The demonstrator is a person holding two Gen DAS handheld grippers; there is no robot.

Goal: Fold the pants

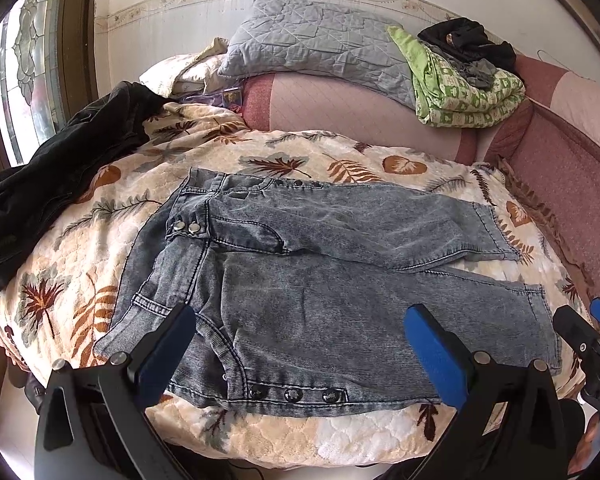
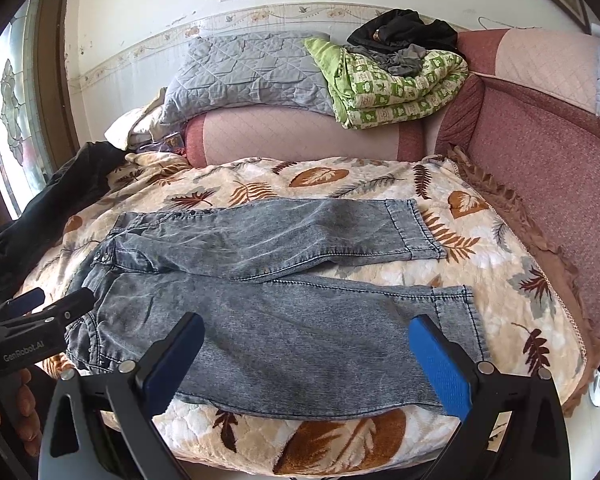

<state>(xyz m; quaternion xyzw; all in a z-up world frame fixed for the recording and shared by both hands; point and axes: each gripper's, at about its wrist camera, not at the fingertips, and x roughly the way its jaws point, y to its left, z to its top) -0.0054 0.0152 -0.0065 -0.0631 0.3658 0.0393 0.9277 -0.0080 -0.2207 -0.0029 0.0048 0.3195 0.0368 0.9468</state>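
Note:
Grey-blue washed denim pants point(image 1: 320, 276) point(image 2: 284, 320) lie spread flat on a leaf-patterned blanket point(image 1: 80, 280) point(image 2: 520, 312), waist to the left, both legs running right and side by side. My left gripper point(image 1: 302, 336) hovers open over the near waist and hip area, nothing between its blue pads. My right gripper point(image 2: 306, 344) hovers open over the near leg, toward the hem, also holding nothing. Each gripper shows in the other's view: the right gripper point(image 1: 588, 320) at the right edge, the left gripper point(image 2: 56, 300) at the left edge.
A black garment point(image 1: 60, 168) point(image 2: 56, 200) lies on the blanket's left side. Behind are a pink bolster point(image 1: 360, 112), a grey quilted pillow point(image 2: 252, 72), and a folded green quilt point(image 2: 396, 88) with dark clothes on top. A maroon sofa side point(image 2: 540, 160) rises at right.

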